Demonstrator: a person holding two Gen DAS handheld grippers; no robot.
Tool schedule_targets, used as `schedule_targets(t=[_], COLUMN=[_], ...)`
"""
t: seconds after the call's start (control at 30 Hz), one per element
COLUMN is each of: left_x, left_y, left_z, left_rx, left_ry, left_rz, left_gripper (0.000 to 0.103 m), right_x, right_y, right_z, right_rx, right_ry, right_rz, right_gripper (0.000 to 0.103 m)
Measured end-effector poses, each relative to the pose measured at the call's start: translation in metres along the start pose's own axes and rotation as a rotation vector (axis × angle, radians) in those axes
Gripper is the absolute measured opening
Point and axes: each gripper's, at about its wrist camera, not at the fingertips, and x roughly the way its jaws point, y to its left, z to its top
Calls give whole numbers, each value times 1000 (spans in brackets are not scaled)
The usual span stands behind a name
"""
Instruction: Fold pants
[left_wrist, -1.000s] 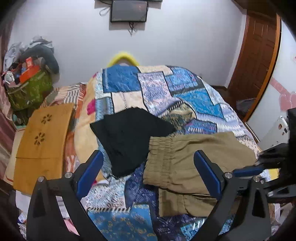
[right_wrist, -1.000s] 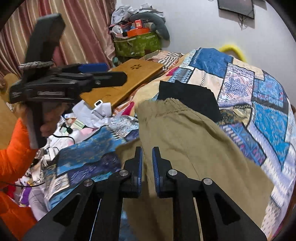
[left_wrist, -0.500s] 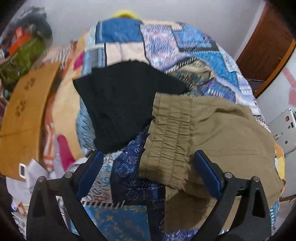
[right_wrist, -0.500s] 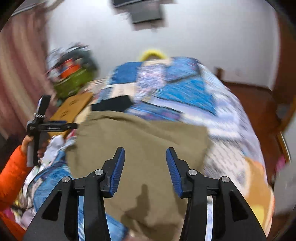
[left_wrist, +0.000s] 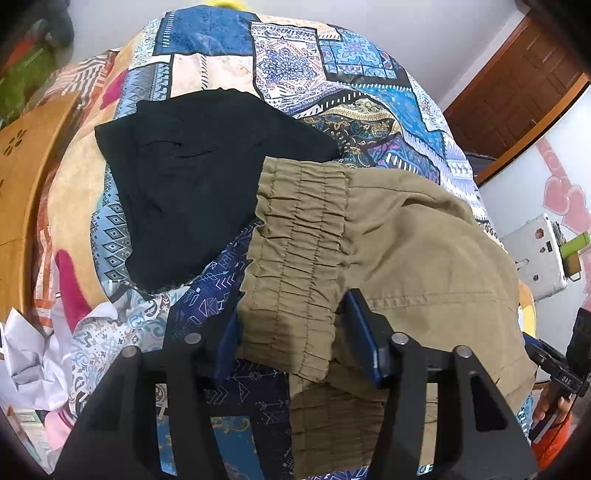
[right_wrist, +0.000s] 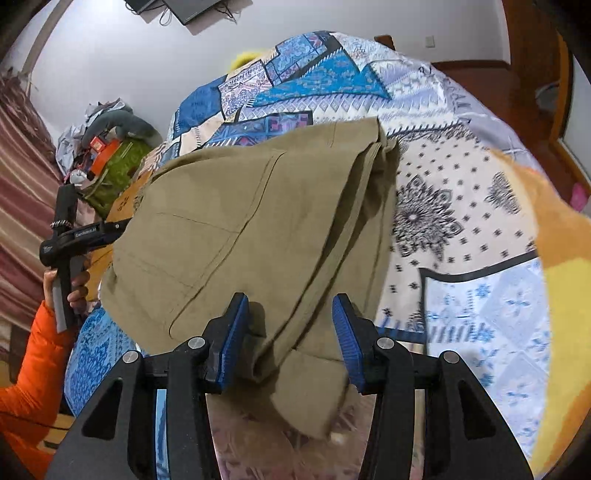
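Khaki pants (left_wrist: 406, 251) lie folded on the patterned bedspread (left_wrist: 280, 62), the gathered elastic waistband (left_wrist: 295, 266) at their left end. My left gripper (left_wrist: 299, 343) is open, its blue pads on either side of the waistband's near corner. In the right wrist view the pants (right_wrist: 258, 221) spread across the bed, and my right gripper (right_wrist: 291, 339) is open with its pads astride the pants' near folded edge. The left gripper's body (right_wrist: 74, 236) shows at the pants' far left.
A folded black garment (left_wrist: 199, 177) lies on the bed left of the waistband, partly under it. A wooden board (left_wrist: 22, 177) is at the far left. Crumpled white paper (left_wrist: 26, 358) lies lower left. A wooden door (left_wrist: 517, 85) is at the right.
My left gripper moved down and forward until its pads straddle the waistband, and narrowed. My right gripper opened from shut, swung to the pants' other end and now straddles the folded edge.
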Motion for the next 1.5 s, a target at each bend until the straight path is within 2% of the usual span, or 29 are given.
schedule_targets(t=[0.13, 0.17, 0.23, 0.27, 0.3, 0.33, 0.37, 0.5, 0.57, 0.73, 0.83, 1.03, 1.17, 1.27, 1.37, 1.43, 1.5], left_x=[-4, -6, -13, -18, -22, -26, -32, -55, -69, -97, -92, -44, -25, -31, -49, -65, -81], left_y=[-5, -7, -17, -24, -30, -36, -42, -56, -61, -73, -80, -63, -48, -40, -39, -48, -62], left_z=[0, 0, -2, -3, -4, -4, -5, -2, 3, 10, 5, -24, -44, -50, -49, -48, -50], left_rx=[6, 12, 45, 77, 106, 134, 152, 197, 202, 186, 209, 174, 163, 146, 156, 215, 278], left_ry=[-15, -26, -68, -95, -120, -137, -158, -220, -238, -254, -239, -96, -36, -44, -81, -135, -188], left_rz=[32, 50, 106, 149, 204, 243, 243, 268, 245, 149, 163, 201, 234, 273, 268, 294, 332], left_gripper=[48, 46, 42, 27, 20, 18, 13, 8, 7, 6, 6, 6, 6, 7, 8, 13, 27], right_x=[5, 5, 6, 4, 6, 6, 5, -6, -20, -56, -64, -36, -20, -19, -33, -45, -54], right_y=[-1, -3, 0, 4, 5, 7, 11, 17, 14, 10, 6, -10, -26, -29, -20, -11, 0], right_z=[2, 3, 4, 3, 4, 5, 5, 13, 25, 54, 56, 33, 19, 12, 11, 12, 15], right_rx=[-7, -3, -28, -55, -71, -86, -106, -176, -188, -214, -216, -207, -176, -163, -190, -213, -235], right_ry=[19, 15, -2, -21, -29, -36, -44, -90, -127, -216, -225, -146, -78, -27, -44, -82, -113], right_rz=[23, 22, -6, -38, -45, -55, -72, -103, -112, -140, -151, -213, -246, -235, -257, -260, -254], right_gripper=[47, 44, 31, 21, 13, 11, 9, 5, 5, 5, 5, 5, 5, 5, 6, 11, 27])
